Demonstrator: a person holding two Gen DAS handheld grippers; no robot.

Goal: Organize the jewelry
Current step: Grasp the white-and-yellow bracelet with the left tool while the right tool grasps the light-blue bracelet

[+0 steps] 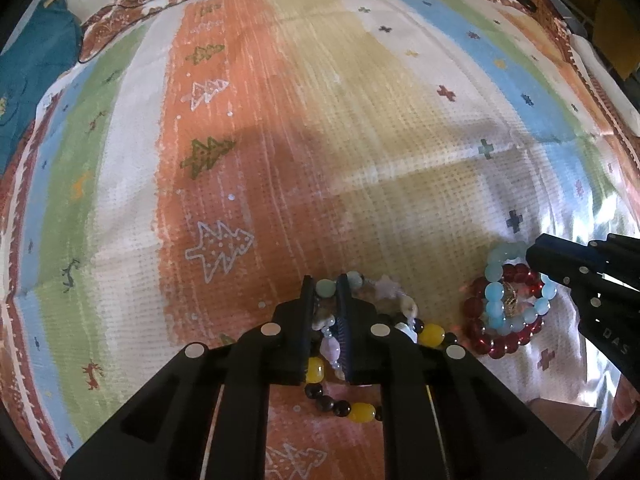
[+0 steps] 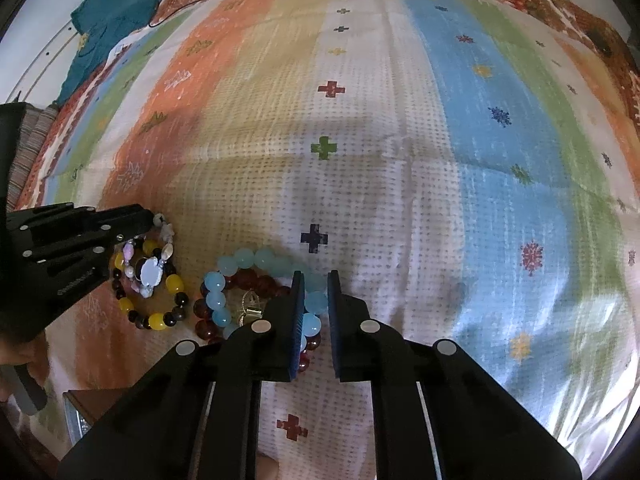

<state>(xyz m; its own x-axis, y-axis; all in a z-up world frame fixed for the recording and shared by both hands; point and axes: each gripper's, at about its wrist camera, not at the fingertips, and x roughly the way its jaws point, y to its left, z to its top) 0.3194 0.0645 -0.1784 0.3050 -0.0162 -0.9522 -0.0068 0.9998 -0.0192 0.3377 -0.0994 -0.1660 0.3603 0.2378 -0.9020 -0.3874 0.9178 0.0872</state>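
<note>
Nearest the person, the left claw is sitting low over a heap of two bracelets: a dark-and-yellow bead bracelet and a pale shell-and-stone bracelet. Its jaws are narrowly parted with pale beads between them; whether they are actually pinching cannot be told.

To the right, the right claw is straddling the rim of a light blue bead bracelet, which is lying on a dark red bead bracelet with a small gold charm inside. Its jaws are slightly apart, one blue bead between them, not visibly clamped.

Judgement: each claw should be closing on one strand only, then lifting slowly so stacked pieces separate.

Beyond, the striped patterned cloth is stretching away, and a teal garment is lying at far left.
</note>
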